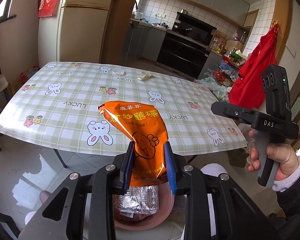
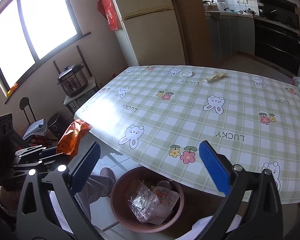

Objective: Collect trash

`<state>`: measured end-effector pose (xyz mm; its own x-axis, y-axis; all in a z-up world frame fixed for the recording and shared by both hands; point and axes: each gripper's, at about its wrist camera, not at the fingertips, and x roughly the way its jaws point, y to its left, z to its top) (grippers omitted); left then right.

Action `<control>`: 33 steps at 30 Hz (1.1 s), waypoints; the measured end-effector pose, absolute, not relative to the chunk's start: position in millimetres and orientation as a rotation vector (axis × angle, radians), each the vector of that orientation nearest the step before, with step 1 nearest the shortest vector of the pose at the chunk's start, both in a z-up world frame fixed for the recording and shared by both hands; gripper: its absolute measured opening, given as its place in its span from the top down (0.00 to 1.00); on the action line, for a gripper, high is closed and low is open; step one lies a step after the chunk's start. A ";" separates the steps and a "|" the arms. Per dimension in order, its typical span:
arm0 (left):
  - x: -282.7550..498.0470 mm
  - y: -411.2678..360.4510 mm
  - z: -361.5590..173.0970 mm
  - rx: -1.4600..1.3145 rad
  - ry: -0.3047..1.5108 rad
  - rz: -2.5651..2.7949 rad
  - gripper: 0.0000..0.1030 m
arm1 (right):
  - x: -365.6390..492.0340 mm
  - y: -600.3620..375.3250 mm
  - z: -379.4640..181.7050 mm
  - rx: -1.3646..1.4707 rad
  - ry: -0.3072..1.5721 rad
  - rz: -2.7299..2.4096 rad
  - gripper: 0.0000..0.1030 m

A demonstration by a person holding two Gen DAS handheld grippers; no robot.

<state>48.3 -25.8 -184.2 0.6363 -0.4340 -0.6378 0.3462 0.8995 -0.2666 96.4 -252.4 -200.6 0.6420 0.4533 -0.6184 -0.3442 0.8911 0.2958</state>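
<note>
Kitchen light falls across a table (image 2: 190,108) dressed in a green checked cloth of rabbits, flowers and the word LUCKY, with a cream fridge (image 2: 150,24) and a dark oven (image 2: 278,38) behind it. We hold two claws at the near edge. Our left claw (image 1: 149,150) grips an orange snack bag (image 1: 139,128) low on its body, the blue pads pressed into the foil on both sides; the bag stands up and leans left, its crumpled top over the table's near edge. Directly beneath it, on the floor just off the table, sits a pink bin (image 2: 120,216) already holding a clear plastic clamshell (image 2: 143,203) and a printed lid or wrapper (image 2: 167,197).

Our right claw (image 2: 152,166) stands wide apart with nothing between its pads, hanging above the bin and the table's near edge. In the left view we see its black body (image 1: 270,120) off to the right of the table, a hand (image 1: 278,160) in a pale cuff closed round the grey handle.

Two pieces remain on the far side of the cloth, well apart from both claws: a small clear round lid (image 2: 186,73) and, to its right, a crumpled pale wrapper (image 2: 215,77). A pressure cooker (image 2: 72,80) sits on a low shelf under the window (image 2: 30,28).
</note>
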 end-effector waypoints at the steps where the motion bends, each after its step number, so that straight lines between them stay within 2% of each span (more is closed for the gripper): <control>1: 48.3 -28.5 -185.4 -0.118 0.761 -0.454 0.68 | 96.0 -252.5 -200.8 0.159 0.746 0.454 0.06; 3: 48.9 -32.2 -187.2 -0.108 0.762 -0.466 0.53 | 96.2 -254.1 -201.4 0.163 0.747 0.451 0.06; 4: 49.0 -32.1 -188.3 -0.108 0.759 -0.471 0.40 | 95.8 -255.0 -201.5 0.166 0.749 0.452 0.06; 5: 49.2 -31.8 -188.7 -0.116 0.758 -0.480 0.34 | 95.6 -255.3 -201.9 0.167 0.749 0.452 0.06; 11: 50.4 -25.1 -190.1 -0.120 0.754 -0.438 0.22 | 96.0 -255.5 -204.7 0.168 0.756 0.445 0.06; 20: 53.2 -9.6 -190.4 -0.142 0.745 -0.373 0.14 | 96.3 -254.5 -204.7 0.164 0.760 0.445 0.06; 33: 66.9 2.0 -192.7 -0.131 0.747 -0.317 0.12 | 105.9 -260.0 -209.4 0.142 0.767 0.427 0.06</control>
<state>66.9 2.0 -192.7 0.6888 -0.3287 -0.6461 0.2359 0.9444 -0.2289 105.9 -260.0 -209.4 0.6394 0.4234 -0.6417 -0.3218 0.9055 0.2767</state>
